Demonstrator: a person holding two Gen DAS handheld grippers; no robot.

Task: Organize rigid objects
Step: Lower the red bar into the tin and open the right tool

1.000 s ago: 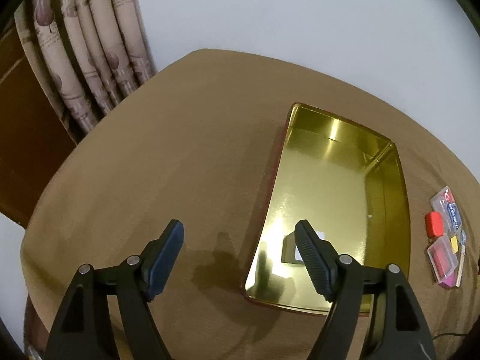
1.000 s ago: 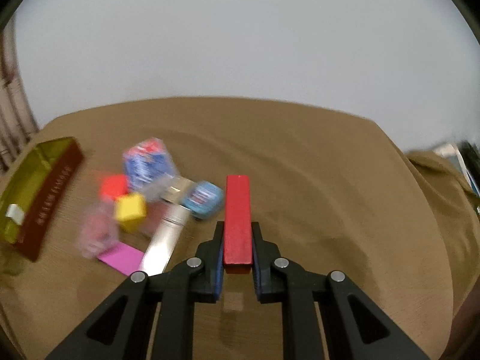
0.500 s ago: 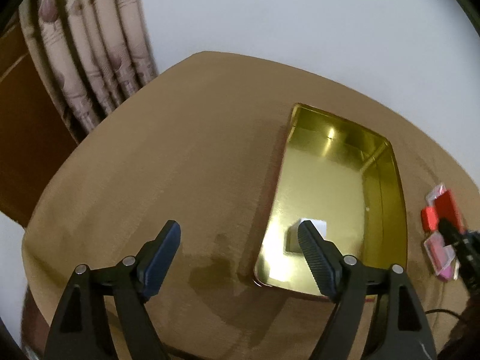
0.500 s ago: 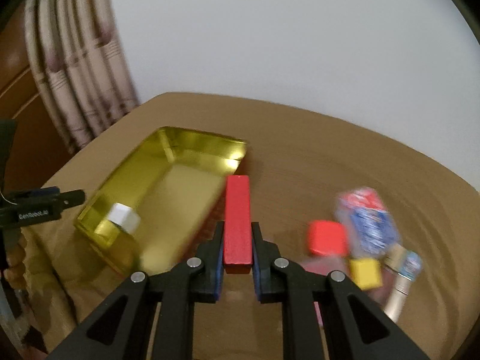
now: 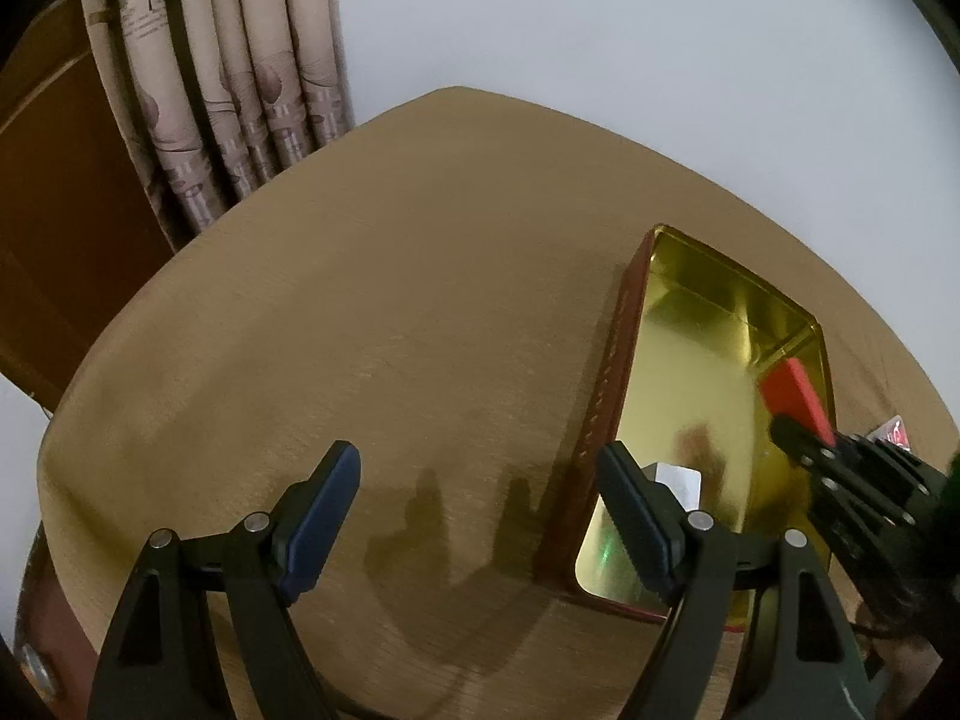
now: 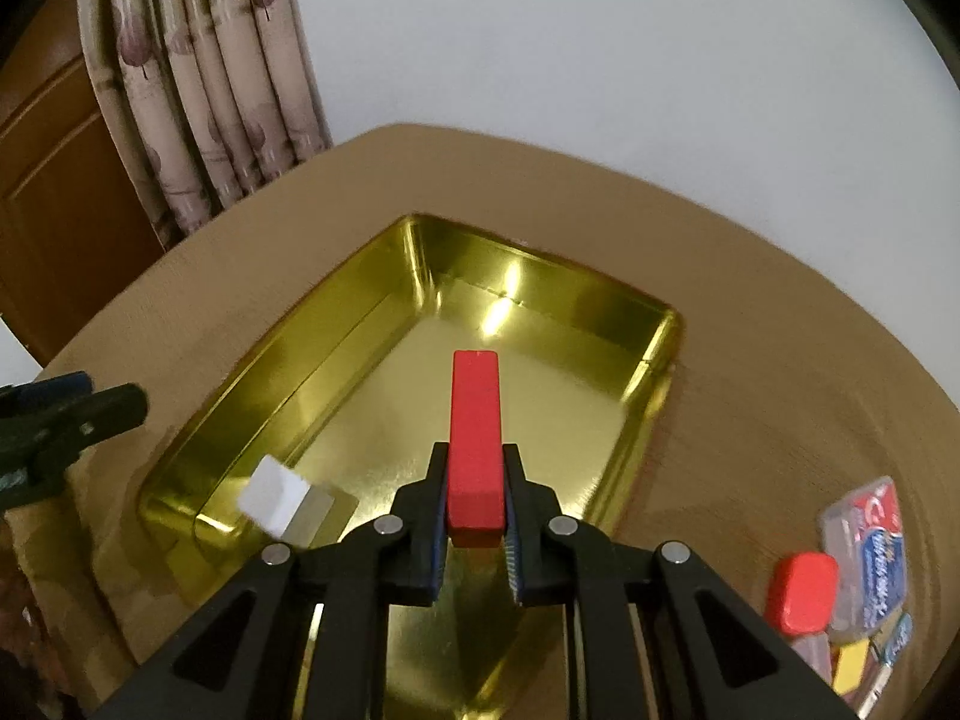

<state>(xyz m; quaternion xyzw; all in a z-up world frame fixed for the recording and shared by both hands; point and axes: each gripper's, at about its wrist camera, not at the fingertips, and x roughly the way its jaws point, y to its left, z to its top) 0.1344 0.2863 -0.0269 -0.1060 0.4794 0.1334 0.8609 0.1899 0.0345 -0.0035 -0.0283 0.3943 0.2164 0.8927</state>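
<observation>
My right gripper [image 6: 476, 531] is shut on a long red block [image 6: 476, 438], which juts forward over the floor of the gold tin [image 6: 384, 312]. A white block [image 6: 273, 495] lies in the tin's near left corner. In the left wrist view the tin [image 5: 678, 276] sits to the right, the red block [image 5: 795, 396] hangs above its right side, and the right gripper [image 5: 792, 435] comes in from the right edge. My left gripper [image 5: 480, 516] is open with nothing between its fingers, hovering over bare cloth beside the tin's left wall. The white block [image 5: 675, 480] shows behind its right finger.
A pile of small items lies right of the tin: a red cube [image 6: 801, 591], a clear box with a blue and red label [image 6: 870, 546], a yellow piece [image 6: 852, 666]. A patterned curtain [image 5: 240, 78] and a brown door [image 6: 54, 180] stand beyond the round, tan-clothed table [image 5: 360, 330].
My right gripper has swung left from the pile of small items to above the tin, carrying the red block. My left gripper has drifted left, off the tin's corner.
</observation>
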